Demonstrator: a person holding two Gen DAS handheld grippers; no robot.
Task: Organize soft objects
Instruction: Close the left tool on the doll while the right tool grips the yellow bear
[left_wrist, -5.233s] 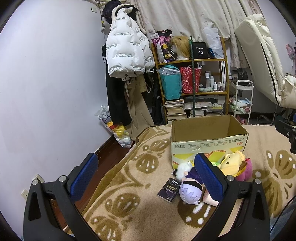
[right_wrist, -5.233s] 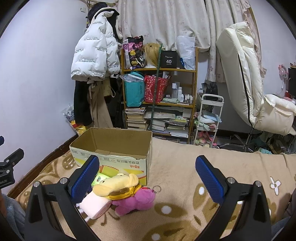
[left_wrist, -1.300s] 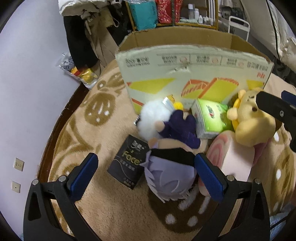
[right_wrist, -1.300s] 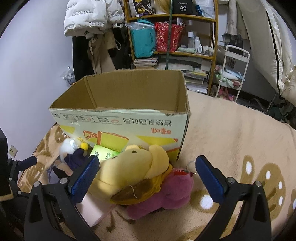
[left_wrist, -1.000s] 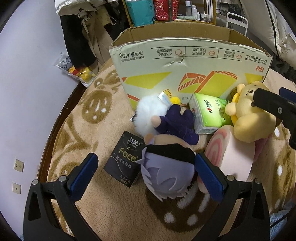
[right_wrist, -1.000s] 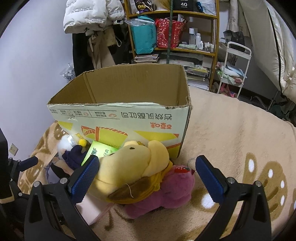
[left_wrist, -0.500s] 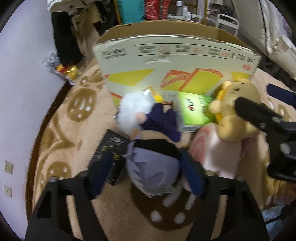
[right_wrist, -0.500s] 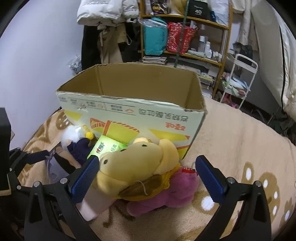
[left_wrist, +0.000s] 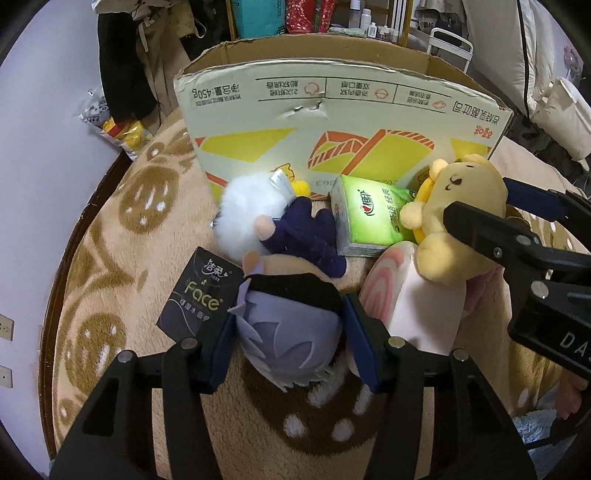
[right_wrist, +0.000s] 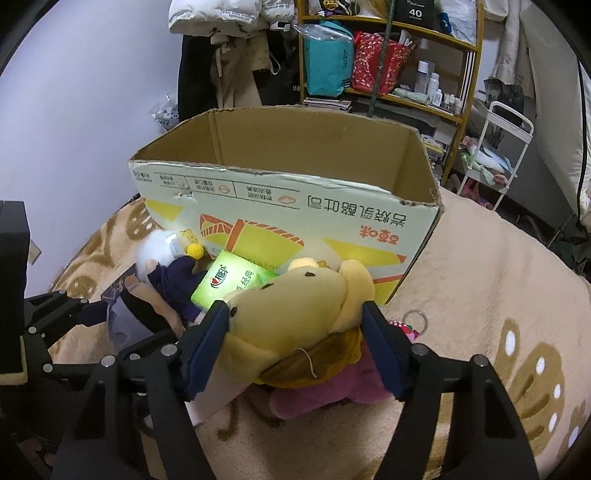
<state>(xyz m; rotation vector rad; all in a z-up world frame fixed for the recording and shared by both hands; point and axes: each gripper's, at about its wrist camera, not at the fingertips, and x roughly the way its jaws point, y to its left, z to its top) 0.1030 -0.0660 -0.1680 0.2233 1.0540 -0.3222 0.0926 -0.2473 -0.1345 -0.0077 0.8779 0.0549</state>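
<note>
1. Squeezing in from both sides, the left gripper (left_wrist: 288, 341) is clamping its blue pads on the lavender-haired head of one plush doll (left_wrist: 286, 332), which is lying on the patterned blanket (left_wrist: 122, 258) in front of the cardboard box (left_wrist: 332, 122).
2. Lying around the doll in the left wrist view are one black tissue pack (left_wrist: 199, 295) at its left, one green tissue pack (left_wrist: 369, 221) against the box, one white fluffy pompom (left_wrist: 247, 218), one pink roll cushion (left_wrist: 413, 299) and one yellow bear plush (left_wrist: 454, 218).
3. Closing on the bear's head (right_wrist: 295, 306) in the right wrist view, the right gripper (right_wrist: 295, 350) is pressing both pads into it, just before the one open box (right_wrist: 295, 155).
4. Lying under the bear is one pink plush (right_wrist: 332, 387).
</note>
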